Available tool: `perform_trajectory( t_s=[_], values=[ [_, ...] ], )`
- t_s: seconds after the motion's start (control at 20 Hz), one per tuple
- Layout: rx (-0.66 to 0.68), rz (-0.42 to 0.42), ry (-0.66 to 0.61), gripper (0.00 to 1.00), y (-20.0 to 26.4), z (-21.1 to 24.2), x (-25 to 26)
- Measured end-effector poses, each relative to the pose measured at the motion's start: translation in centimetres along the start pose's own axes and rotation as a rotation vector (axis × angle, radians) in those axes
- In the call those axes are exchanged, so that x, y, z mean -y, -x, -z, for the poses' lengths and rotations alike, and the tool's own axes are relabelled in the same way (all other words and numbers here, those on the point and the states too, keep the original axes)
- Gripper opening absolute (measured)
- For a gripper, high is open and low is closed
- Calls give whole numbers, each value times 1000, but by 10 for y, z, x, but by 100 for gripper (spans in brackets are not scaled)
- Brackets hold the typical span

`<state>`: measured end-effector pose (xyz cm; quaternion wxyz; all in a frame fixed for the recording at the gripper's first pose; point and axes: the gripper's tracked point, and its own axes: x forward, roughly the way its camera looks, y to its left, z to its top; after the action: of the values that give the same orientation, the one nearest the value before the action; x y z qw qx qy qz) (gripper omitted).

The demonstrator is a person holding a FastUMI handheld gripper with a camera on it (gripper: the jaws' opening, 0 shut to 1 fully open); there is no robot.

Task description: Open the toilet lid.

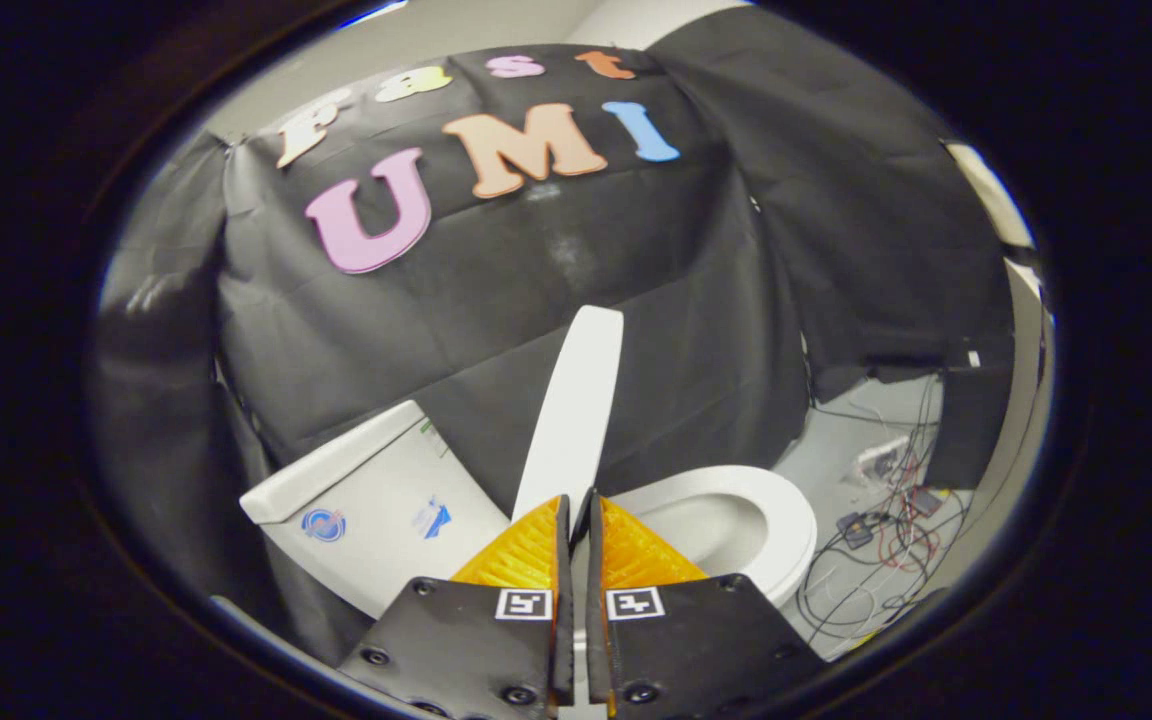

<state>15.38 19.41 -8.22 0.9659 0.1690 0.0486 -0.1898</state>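
Observation:
The white toilet lid [576, 400] is raised off the seat and stands nearly upright, seen edge-on. Its lower edge runs down into the narrow gap between my fingers. My gripper [578, 497] is shut on that edge, one finger on each face of the lid. To one side of the fingers lies the white seat ring with the bowl [736, 520] uncovered. On the other side stands the white tank [366, 490] with small stickers on its front.
Black cloth [496, 290] hangs right behind the toilet and around both sides. Beyond the bowl, a tangle of cables and small electronic boxes [886, 520] lies on the light floor.

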Motion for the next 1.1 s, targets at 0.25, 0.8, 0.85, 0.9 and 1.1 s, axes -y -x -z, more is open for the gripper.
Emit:
perform_trajectory(
  t_s=[0.25, 0.8, 0.85, 0.9, 1.1],
  values=[
    [8, -94, 97, 6, 4, -10, -43],
    [10, -354, 260, 7, 2, -7, -159],
    [1, -373, 262, 8, 0, -1, -166],
    [2, -387, 260, 9, -1, -1, -173],
    [-30, -425, 250, 11, 0, 14, -196]
  ],
)
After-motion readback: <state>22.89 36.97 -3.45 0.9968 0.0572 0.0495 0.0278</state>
